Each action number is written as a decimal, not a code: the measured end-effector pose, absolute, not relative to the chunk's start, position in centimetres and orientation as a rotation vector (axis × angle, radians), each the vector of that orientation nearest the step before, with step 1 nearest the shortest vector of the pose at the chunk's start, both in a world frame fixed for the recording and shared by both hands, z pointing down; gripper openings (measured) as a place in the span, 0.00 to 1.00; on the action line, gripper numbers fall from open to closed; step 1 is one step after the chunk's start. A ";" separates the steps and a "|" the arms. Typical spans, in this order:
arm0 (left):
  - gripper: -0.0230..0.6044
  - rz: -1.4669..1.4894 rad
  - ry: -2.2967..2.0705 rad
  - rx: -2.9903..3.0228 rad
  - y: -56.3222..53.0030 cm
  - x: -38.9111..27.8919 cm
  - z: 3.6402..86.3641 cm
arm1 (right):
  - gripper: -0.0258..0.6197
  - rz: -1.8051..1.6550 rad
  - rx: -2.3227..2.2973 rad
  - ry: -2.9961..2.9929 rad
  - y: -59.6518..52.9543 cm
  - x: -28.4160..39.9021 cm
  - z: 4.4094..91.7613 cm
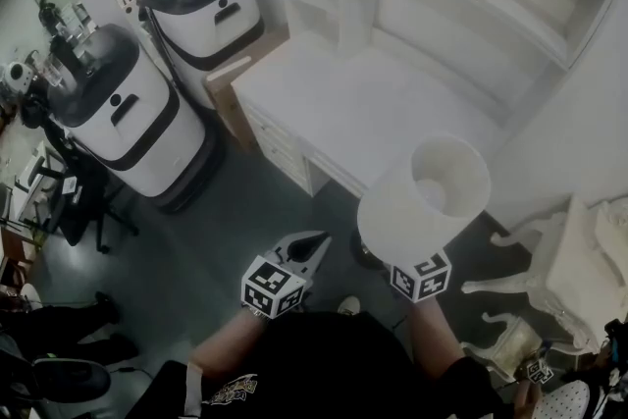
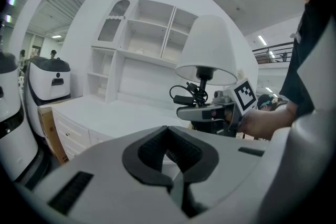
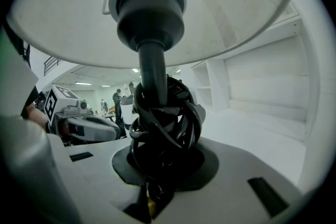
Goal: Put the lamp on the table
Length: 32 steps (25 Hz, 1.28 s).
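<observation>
White-shaded lamp [image 1: 424,196] hangs clear of the floor, short of the table [image 1: 363,103] at its 11 o'clock. The right gripper [image 3: 157,165] pinches the cord-wrapped stem [image 3: 152,68], likely to keep it upright for setting down. The left gripper [image 2: 170,157], at 9 o'clock, is pressed together and empty.

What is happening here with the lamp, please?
A person holds a white-shaded lamp in the right gripper, whose jaws are closed on the dark stem where the black cord is wound round it. The lamp is in the air in front of the white table and is not yet set down. The left gripper is beside it, jaws together and empty.
</observation>
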<state>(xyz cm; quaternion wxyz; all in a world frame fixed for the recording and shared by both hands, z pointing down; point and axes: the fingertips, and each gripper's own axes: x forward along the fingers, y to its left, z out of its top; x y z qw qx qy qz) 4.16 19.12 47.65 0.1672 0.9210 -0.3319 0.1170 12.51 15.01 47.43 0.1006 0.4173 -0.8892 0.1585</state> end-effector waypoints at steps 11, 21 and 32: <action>0.05 0.343 -0.904 2.651 16.9 2.0 47.2 | 0.17 0.466 1.299 -2.614 13.0 10.9 47.1; 0.05 0.357 -0.854 2.667 15.0 -0.1 47.5 | 0.17 0.480 1.342 -2.600 11.1 8.8 47.1; 0.05 0.363 -0.816 2.667 12.4 -3.2 48.1 | 0.17 0.507 1.375 -2.577 8.7 6.0 47.7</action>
